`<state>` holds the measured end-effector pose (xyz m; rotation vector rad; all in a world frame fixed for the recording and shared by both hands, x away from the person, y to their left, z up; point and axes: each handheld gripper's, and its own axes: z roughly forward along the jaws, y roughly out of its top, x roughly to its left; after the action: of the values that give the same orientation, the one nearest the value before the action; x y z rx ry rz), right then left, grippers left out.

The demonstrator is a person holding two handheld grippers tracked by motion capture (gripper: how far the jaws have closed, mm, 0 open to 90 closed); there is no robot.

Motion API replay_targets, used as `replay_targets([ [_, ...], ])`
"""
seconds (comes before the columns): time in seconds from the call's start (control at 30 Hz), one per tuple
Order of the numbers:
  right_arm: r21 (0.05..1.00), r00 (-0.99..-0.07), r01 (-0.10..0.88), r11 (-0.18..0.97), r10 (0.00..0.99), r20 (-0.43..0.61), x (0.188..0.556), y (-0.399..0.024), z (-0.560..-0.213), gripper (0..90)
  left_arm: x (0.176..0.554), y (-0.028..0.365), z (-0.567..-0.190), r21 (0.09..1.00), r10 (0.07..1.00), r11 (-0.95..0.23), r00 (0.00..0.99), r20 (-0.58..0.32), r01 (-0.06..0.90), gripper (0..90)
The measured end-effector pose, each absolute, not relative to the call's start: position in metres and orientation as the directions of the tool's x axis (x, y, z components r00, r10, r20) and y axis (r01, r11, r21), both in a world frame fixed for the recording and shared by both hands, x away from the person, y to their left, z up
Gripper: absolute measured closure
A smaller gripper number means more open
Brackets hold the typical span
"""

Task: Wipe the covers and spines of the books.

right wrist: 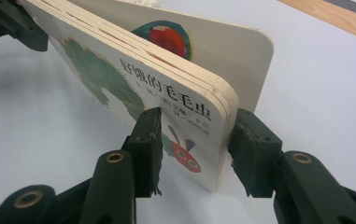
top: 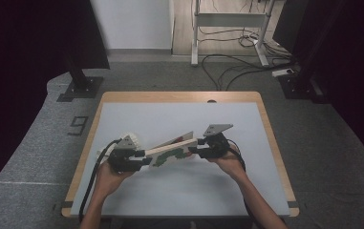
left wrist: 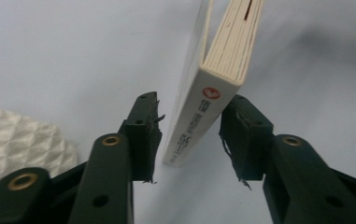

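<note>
A thick board book [top: 172, 148] with a green caterpillar on its cover is held off the table between both grippers. My right gripper [right wrist: 194, 149] is shut on the page block [right wrist: 119, 60] at the title corner, and the front cover [right wrist: 231, 51] stands apart behind it. My left gripper [left wrist: 189, 135] straddles the spine end of the book [left wrist: 222, 46]. The book sits skewed between its jaws, against the right pad [left wrist: 241, 135], with a sliver of table showing beside the left pad [left wrist: 143, 135]. From above, the left gripper [top: 144, 155] is at the book's left end and the right gripper [top: 194, 150] at its right end.
A white quilted object [top: 131, 138] lies on the table just behind my left gripper, also at the left of the left gripper view as a white quilted surface [left wrist: 17, 135]. The pale grey table top [top: 179, 191] has a wooden rim. Stands and cables occupy the floor beyond.
</note>
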<state>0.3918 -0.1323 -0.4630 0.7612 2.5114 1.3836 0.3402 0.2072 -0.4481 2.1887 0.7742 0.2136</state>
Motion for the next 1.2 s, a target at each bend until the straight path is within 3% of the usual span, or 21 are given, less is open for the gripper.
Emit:
replay_targets([
  [0.07, 0.828, -0.853, 0.352, 0.437, 0.514, 0.091, 0.392, -0.132, -0.463, 55.5, 0.340, 0.207, -0.448, 0.732, 0.590, -0.506, 0.802, -0.093, 0.457, 60.6],
  [0.1, 0.828, -0.853, 0.351, 0.437, 0.515, 0.090, 0.392, -0.132, -0.463, 56.4, 0.341, 0.205, -0.449, 0.734, 0.587, -0.512, 0.805, -0.079, 0.446, 66.3],
  [0.23, 0.827, -0.850, 0.350, 0.439, 0.521, 0.083, 0.393, -0.131, -0.463, 57.9, 0.341, 0.201, -0.447, 0.728, 0.583, -0.546, 0.812, -0.025, 0.414, 68.3],
  [0.6, 0.831, -0.822, 0.348, 0.434, 0.568, 0.048, 0.399, -0.129, -0.461, 58.8, 0.359, 0.198, -0.448, 0.742, 0.592, -0.567, 0.803, 0.065, 0.358, 66.9],
  [0.83, 0.838, -0.826, 0.352, 0.416, 0.559, 0.069, 0.398, -0.133, -0.463, 58.1, 0.356, 0.194, -0.448, 0.737, 0.605, -0.560, 0.795, 0.053, 0.378, 63.5],
  [1.2, 0.825, -0.845, 0.376, 0.423, 0.522, 0.118, 0.386, -0.139, -0.462, 49.9, 0.344, 0.192, -0.449, 0.747, 0.618, -0.484, 0.783, -0.079, 0.457, 53.0],
])
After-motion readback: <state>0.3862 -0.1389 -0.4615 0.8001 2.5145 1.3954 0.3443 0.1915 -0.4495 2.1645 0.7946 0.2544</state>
